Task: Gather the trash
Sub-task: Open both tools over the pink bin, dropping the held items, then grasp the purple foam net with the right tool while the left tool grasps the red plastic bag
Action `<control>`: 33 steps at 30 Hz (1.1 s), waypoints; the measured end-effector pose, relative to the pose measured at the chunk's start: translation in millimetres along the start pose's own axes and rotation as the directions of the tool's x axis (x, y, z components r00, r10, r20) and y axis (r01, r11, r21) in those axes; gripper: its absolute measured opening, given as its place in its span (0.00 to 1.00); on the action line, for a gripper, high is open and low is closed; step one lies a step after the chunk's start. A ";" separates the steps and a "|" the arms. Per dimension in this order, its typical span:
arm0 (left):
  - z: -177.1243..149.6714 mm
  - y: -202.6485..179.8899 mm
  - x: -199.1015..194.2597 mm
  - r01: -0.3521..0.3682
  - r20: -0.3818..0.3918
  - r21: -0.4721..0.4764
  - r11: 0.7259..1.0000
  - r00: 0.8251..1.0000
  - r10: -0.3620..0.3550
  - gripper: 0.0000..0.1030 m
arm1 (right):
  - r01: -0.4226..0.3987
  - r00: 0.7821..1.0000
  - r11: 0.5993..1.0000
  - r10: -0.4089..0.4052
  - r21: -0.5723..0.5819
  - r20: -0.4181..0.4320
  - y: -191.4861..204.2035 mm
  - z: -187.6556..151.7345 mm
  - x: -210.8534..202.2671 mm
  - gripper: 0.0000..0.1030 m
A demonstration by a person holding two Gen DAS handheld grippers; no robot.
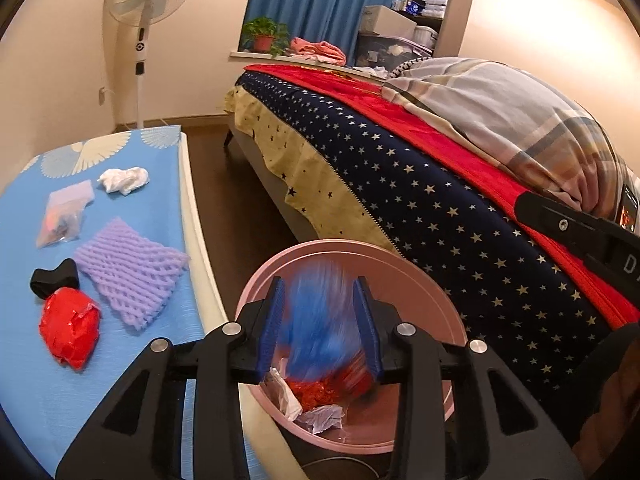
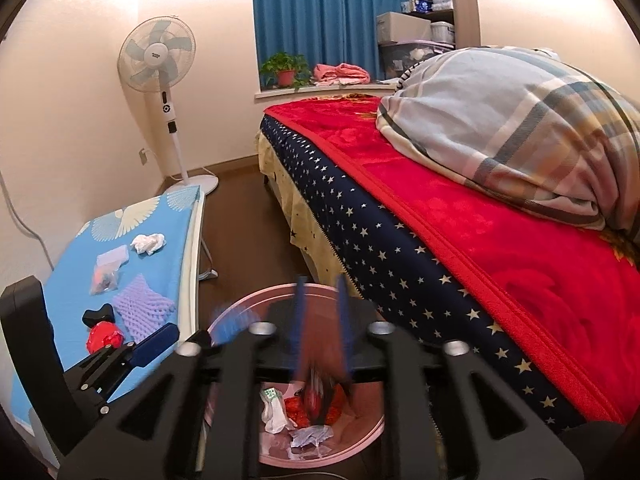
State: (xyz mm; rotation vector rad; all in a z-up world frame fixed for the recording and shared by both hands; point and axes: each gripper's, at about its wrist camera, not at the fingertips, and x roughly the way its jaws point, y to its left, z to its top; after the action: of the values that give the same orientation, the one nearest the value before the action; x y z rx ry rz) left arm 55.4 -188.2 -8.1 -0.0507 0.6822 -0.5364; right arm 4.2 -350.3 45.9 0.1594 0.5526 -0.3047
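A pink trash bin [image 1: 416,280] stands on the floor between the table and the bed, with crumpled paper and red scraps inside. My left gripper [image 1: 325,320] is open above it; a blurred blue and red wrapper [image 1: 320,320] is between its jaws, falling. My right gripper [image 2: 320,320] is also over the bin [image 2: 240,304], blurred, jaws apart, with a dark red item [image 2: 316,396] below them. On the blue table lie a red wrapper [image 1: 70,330], a purple foam net [image 1: 132,274], a black piece [image 1: 54,282], a clear bag [image 1: 64,212] and a white tissue [image 1: 124,179].
The blue-clothed table [image 1: 24,360] is at the left. The bed [image 1: 440,220] with a red blanket and a striped pillow is at the right. A standing fan [image 1: 146,8] is in the far corner. Brown floor runs between table and bed.
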 end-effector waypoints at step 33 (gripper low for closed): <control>-25.6 137.7 -41.5 -0.339 -0.004 -0.218 0.915 0.938 0.346 0.57 | -0.278 0.960 0.959 0.278 -0.057 -0.019 97.6 -18.4 35.1 0.26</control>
State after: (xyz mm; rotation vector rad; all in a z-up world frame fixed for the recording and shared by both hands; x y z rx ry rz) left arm 75.6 -45.8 -33.5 -0.1407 0.6951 -0.1212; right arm 55.4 -262.4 18.1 0.1792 0.5420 -0.0132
